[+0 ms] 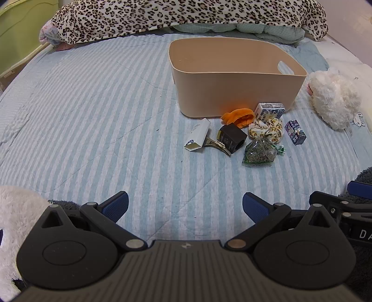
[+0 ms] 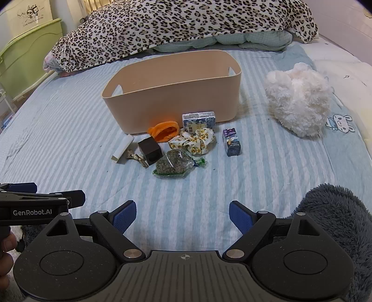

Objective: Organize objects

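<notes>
A beige plastic bin [image 1: 232,93] [image 2: 176,102] stands on the striped bed. In front of it lies a cluster of small items: an orange cloth [image 1: 239,117] [image 2: 165,131], a blue-and-white patterned box [image 1: 269,110] [image 2: 198,119], a floral scrunchie [image 1: 266,129] [image 2: 193,140], a black block [image 1: 232,138] [image 2: 150,149], a white box [image 1: 197,134] [image 2: 123,148], a bag of dried herbs [image 1: 259,153] [image 2: 173,166] and a small purple box [image 1: 295,132] [image 2: 231,141]. My left gripper [image 1: 185,205] is open and empty, well short of them. My right gripper [image 2: 182,215] is open and empty too.
A leopard-print blanket [image 1: 186,16] [image 2: 181,25] is piled at the far end of the bed. A white fluffy plush [image 1: 332,100] [image 2: 300,104] lies right of the bin. A grey fleece [image 2: 337,220] is at the near right. A green headboard [image 2: 28,53] stands at the left.
</notes>
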`<state>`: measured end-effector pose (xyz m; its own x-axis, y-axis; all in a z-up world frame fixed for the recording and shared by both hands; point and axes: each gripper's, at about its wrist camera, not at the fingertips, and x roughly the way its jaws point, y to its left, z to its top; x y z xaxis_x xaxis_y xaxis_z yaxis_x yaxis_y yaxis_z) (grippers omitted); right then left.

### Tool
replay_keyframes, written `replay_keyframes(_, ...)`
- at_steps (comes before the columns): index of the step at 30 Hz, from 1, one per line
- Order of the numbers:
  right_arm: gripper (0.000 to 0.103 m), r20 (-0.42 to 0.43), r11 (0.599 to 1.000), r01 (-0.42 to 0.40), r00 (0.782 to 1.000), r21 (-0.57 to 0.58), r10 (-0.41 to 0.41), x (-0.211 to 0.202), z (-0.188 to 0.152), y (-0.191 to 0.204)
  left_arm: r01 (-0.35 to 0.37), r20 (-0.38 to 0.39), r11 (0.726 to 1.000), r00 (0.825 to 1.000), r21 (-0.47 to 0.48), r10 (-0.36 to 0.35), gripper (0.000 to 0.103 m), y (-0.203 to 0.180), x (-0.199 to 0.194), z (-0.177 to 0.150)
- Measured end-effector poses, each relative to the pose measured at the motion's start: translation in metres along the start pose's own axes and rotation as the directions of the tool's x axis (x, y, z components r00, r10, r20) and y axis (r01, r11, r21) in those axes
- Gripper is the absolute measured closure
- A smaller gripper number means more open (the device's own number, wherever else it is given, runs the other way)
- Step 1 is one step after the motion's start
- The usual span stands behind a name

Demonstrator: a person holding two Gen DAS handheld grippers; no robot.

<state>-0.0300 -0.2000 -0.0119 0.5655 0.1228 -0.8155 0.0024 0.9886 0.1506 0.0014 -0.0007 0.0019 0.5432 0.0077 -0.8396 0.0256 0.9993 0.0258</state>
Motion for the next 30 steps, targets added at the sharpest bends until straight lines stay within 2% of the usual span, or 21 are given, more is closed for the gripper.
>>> replay_keyframes(30, 0.015, -0.003, 1.000, 0.001, 1.000, -0.001, -0.001, 0.0005, 0.0000, -0.0012, 0.000, -0.015, 1.000, 1.000, 0.031, 0.000, 0.000, -0.0022, 0.0030, -0.0021)
